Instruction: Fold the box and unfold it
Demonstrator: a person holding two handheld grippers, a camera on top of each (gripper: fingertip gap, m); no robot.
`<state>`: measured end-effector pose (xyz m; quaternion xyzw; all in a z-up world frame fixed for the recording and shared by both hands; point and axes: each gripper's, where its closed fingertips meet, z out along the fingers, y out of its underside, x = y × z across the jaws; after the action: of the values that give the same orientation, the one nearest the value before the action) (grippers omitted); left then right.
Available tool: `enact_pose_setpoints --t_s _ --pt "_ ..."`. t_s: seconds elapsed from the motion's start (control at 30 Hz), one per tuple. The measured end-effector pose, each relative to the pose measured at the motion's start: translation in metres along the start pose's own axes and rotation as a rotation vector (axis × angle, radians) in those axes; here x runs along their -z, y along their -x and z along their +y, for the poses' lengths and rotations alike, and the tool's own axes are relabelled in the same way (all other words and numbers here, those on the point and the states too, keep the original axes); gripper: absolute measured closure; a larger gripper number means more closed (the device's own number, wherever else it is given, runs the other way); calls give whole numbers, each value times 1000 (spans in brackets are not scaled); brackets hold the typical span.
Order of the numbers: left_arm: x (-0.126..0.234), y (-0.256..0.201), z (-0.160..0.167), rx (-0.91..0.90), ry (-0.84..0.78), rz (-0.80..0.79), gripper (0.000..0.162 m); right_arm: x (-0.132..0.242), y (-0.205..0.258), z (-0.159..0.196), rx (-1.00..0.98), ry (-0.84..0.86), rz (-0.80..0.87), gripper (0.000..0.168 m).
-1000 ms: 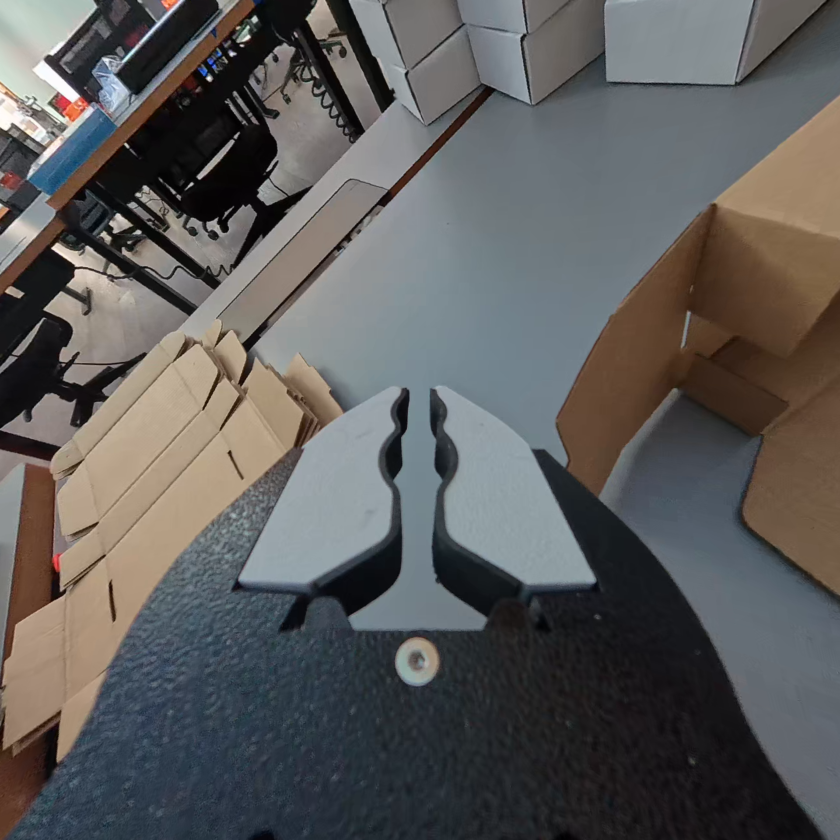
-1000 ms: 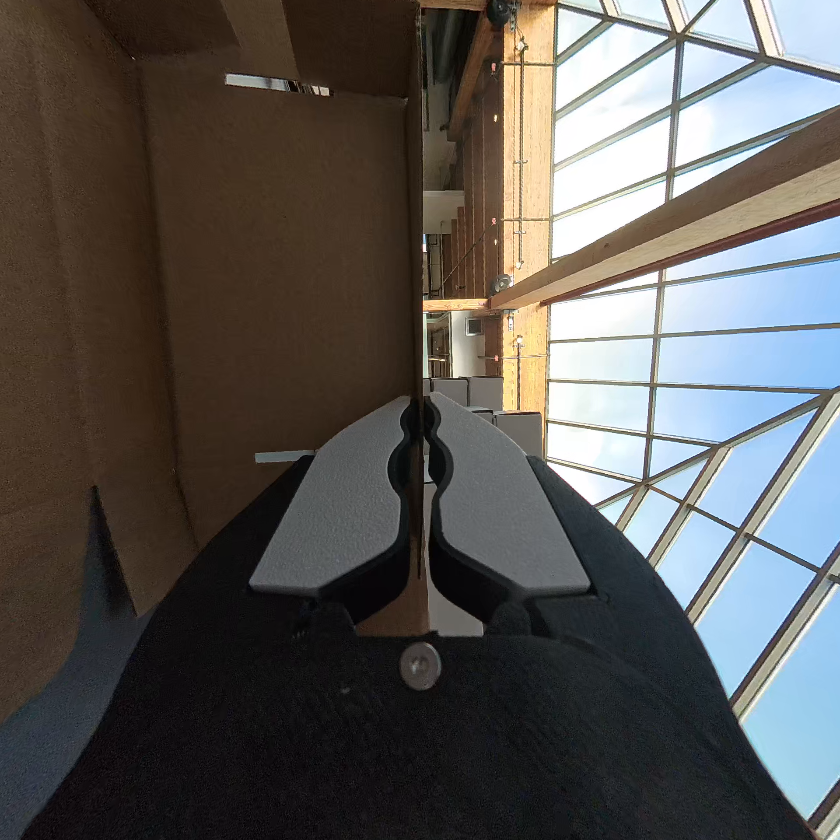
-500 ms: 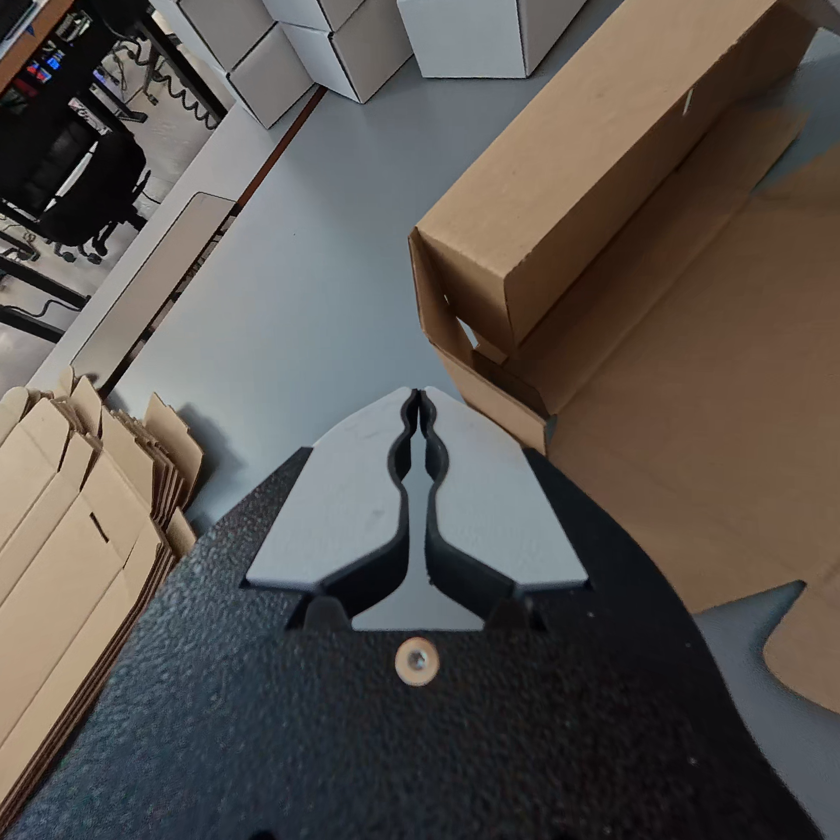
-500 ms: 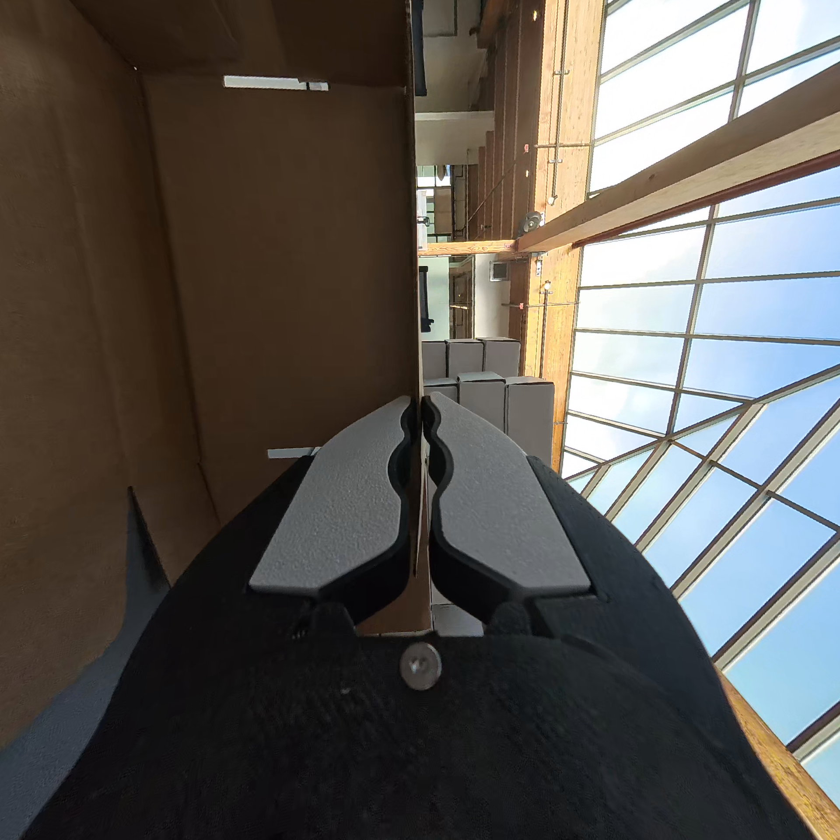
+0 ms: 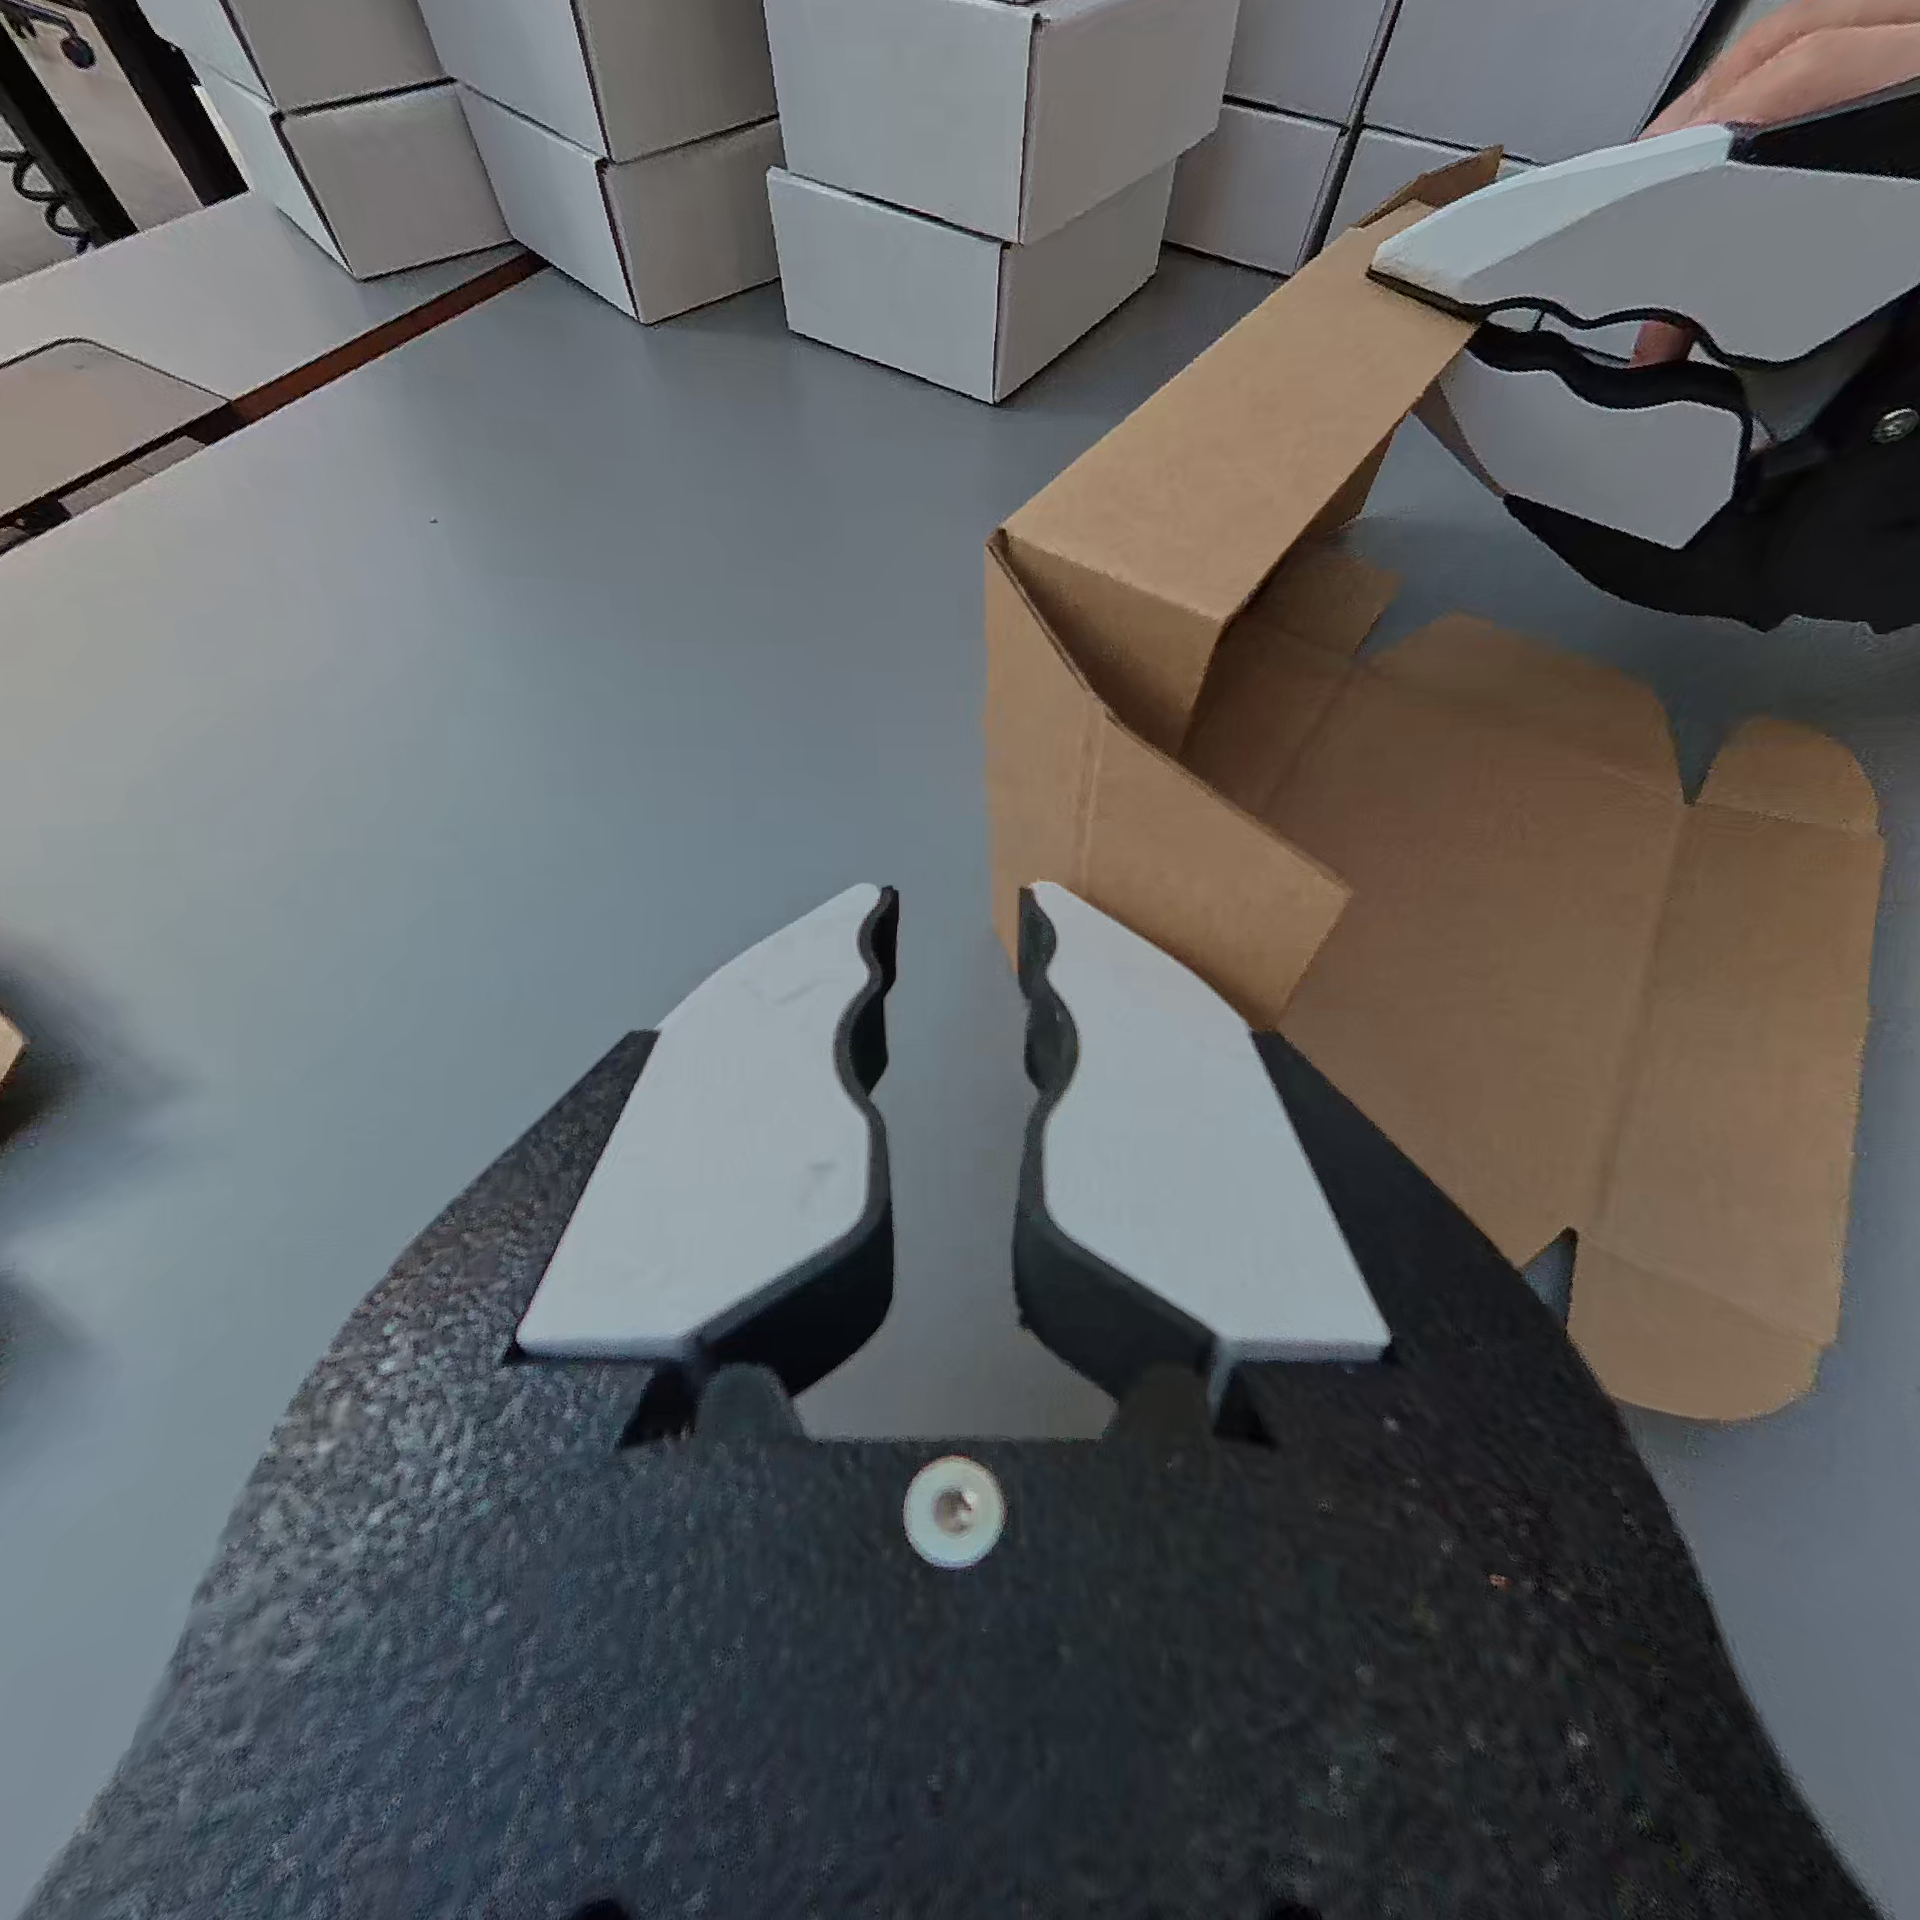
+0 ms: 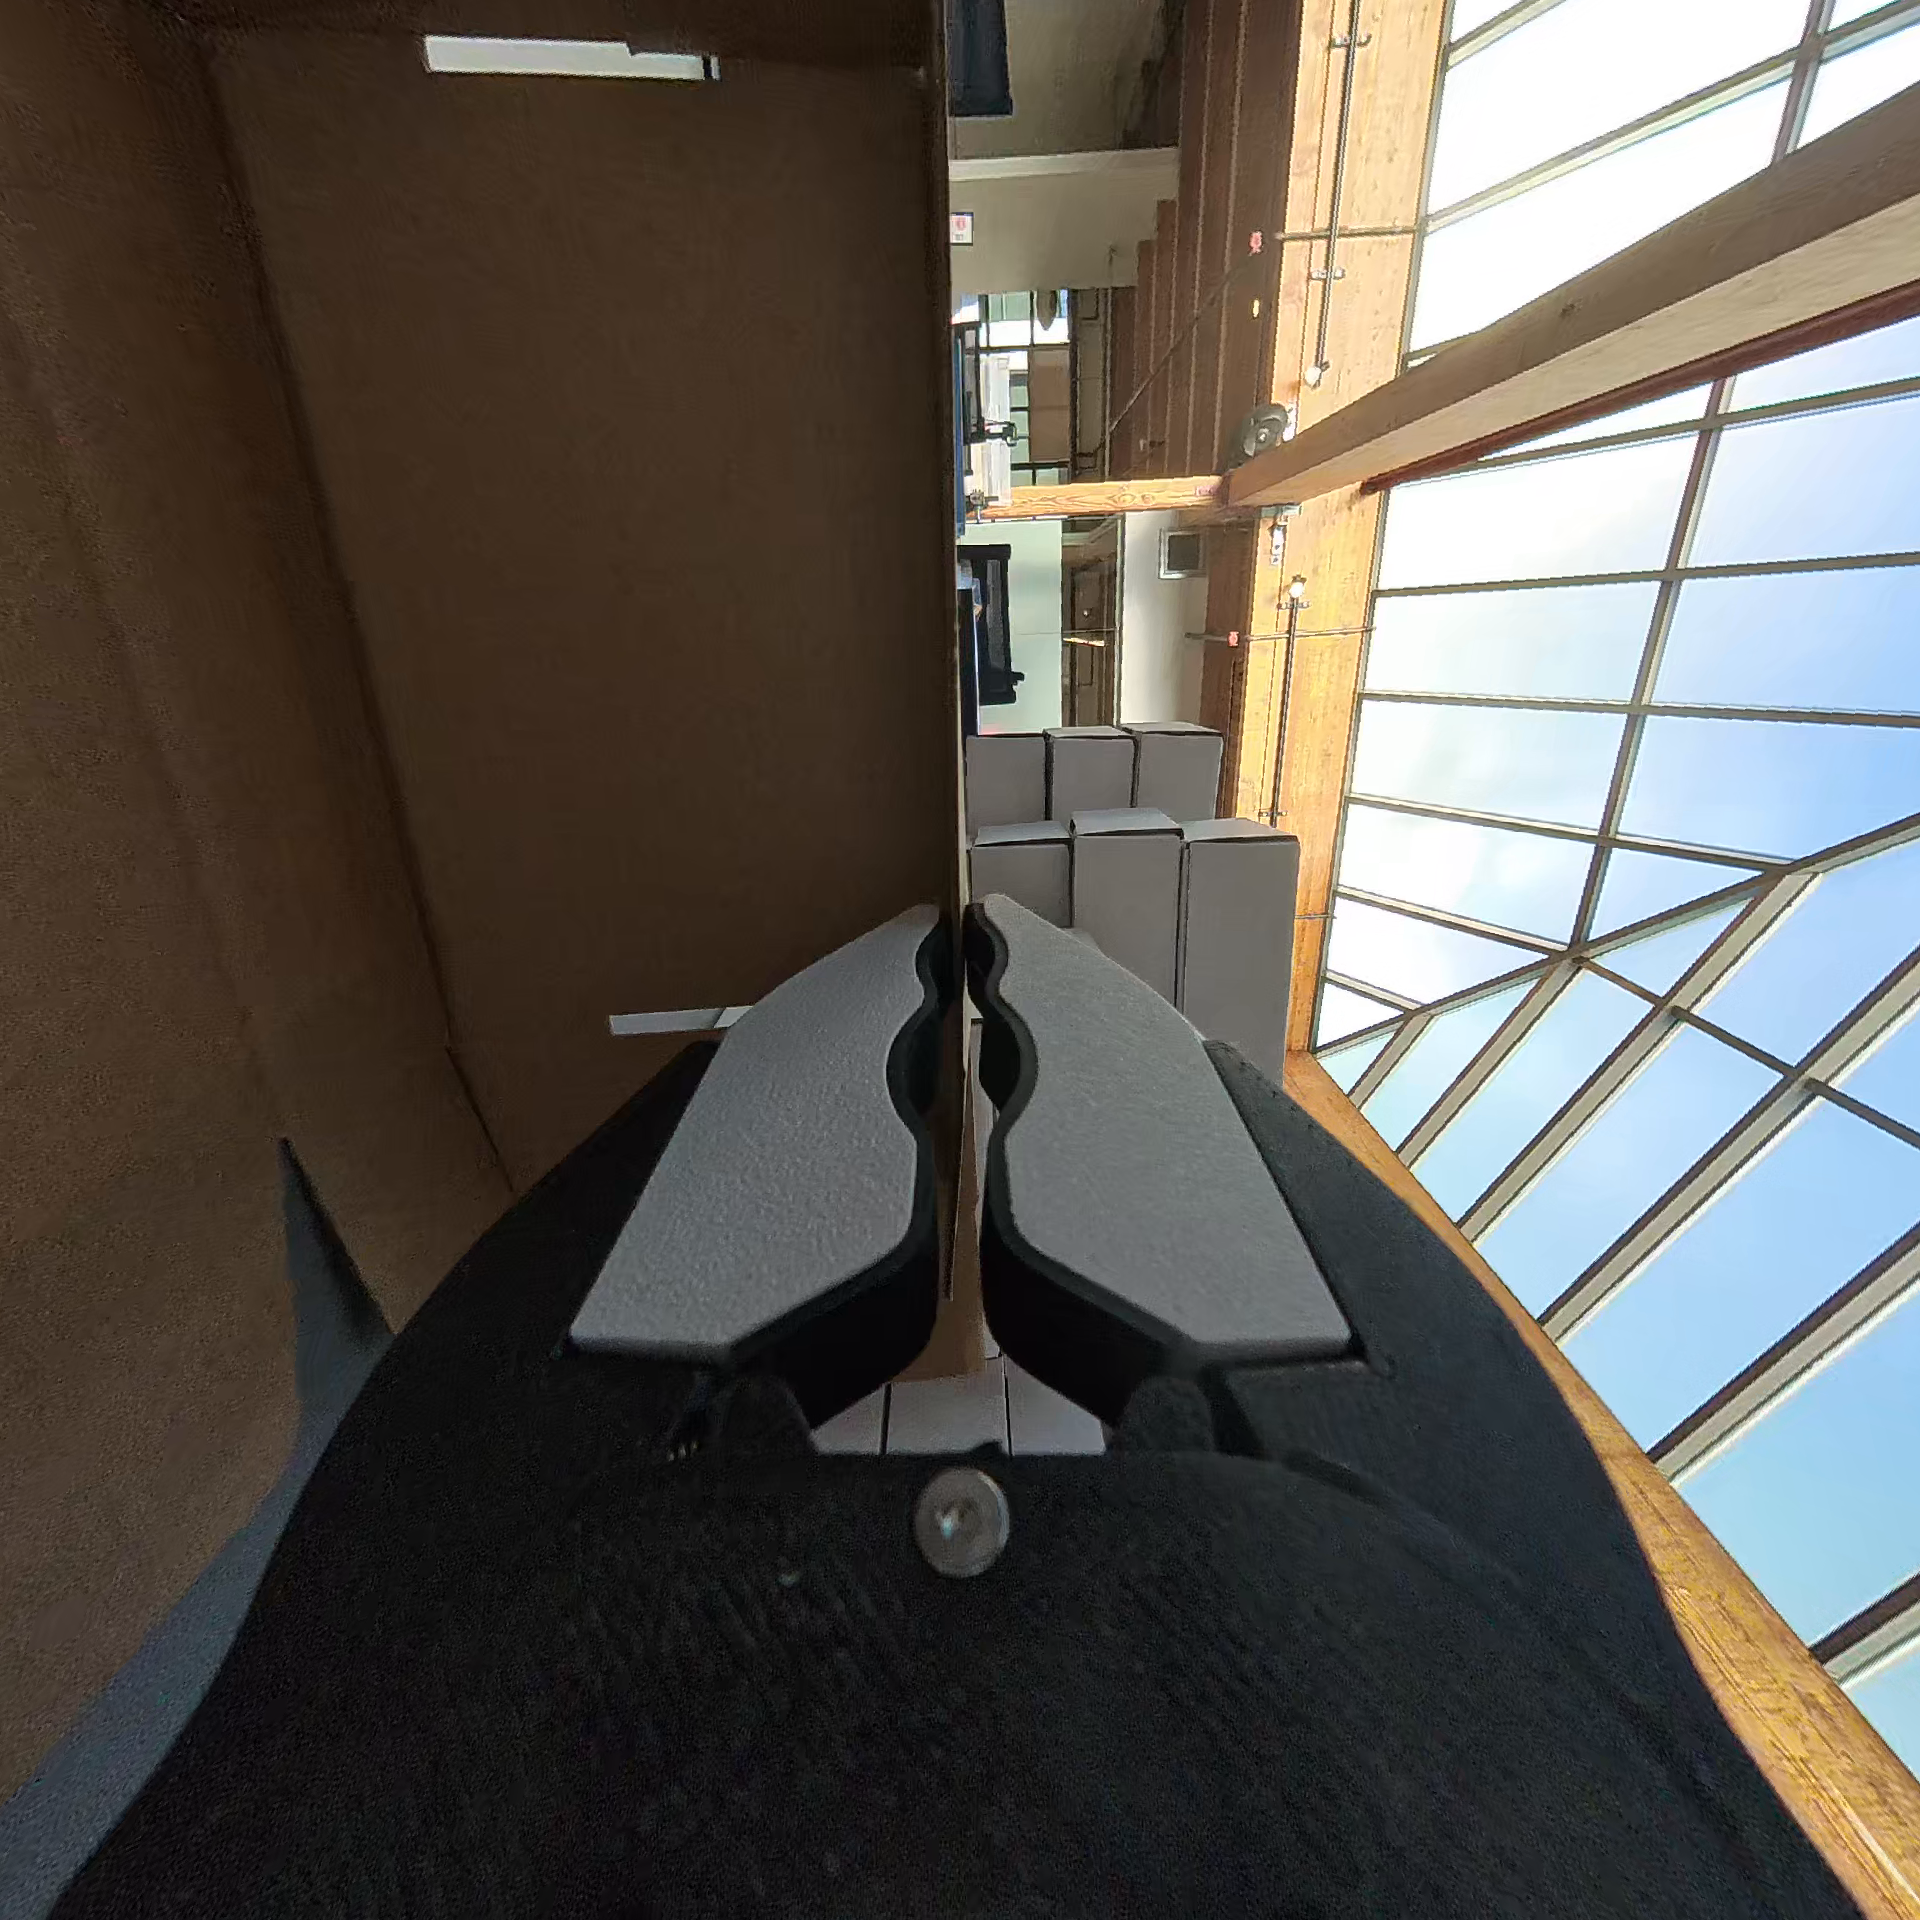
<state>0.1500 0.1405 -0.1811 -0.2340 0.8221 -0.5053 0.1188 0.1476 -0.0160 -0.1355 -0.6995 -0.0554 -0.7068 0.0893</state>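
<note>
A brown cardboard box (image 5: 1195,582) lies partly folded on the grey table (image 5: 468,644), its long wall raised and a flat panel (image 5: 1558,935) spread to the right. My left gripper (image 5: 956,914) is open and empty, just left of the box's near corner flap (image 5: 1143,862). My right gripper (image 5: 1455,307) is shut on the top edge of the raised wall at the upper right. In the right wrist view the gripper (image 6: 956,920) clamps the thin wall edge (image 6: 948,520), with the box's brown inside (image 6: 520,571) to its left.
Stacked white boxes (image 5: 935,177) stand along the far side of the table and also show in the right wrist view (image 6: 1132,831). A hand (image 5: 1787,62) holds the right gripper. A second table surface (image 5: 94,343) lies at far left. Windows (image 6: 1610,727) fill the right.
My left gripper has opened and swung round to face the box's near corner; the stack of flat cardboard has left its view. The right gripper keeps its hold on the wall.
</note>
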Motion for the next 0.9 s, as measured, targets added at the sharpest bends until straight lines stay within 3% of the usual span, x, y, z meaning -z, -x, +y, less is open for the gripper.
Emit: enact_pose_setpoints --t_s 0.13,0.43,0.77,0.83,0.9 --pt "0 8 -3 -16 17 29 132 -8 1 2 -24 33 -21 167" --pt "-4 -18 -2 -2 12 192 137 -2 1 1 8 35 6 167" --pt "0 -43 0 -102 -68 216 144 7 1 -1 26 22 27 167" --pt "5 -49 -1 -95 -96 260 129 8 1 -1 27 20 27 167" --pt "7 -50 -2 -85 -112 262 128 9 1 -1 30 19 28 167"
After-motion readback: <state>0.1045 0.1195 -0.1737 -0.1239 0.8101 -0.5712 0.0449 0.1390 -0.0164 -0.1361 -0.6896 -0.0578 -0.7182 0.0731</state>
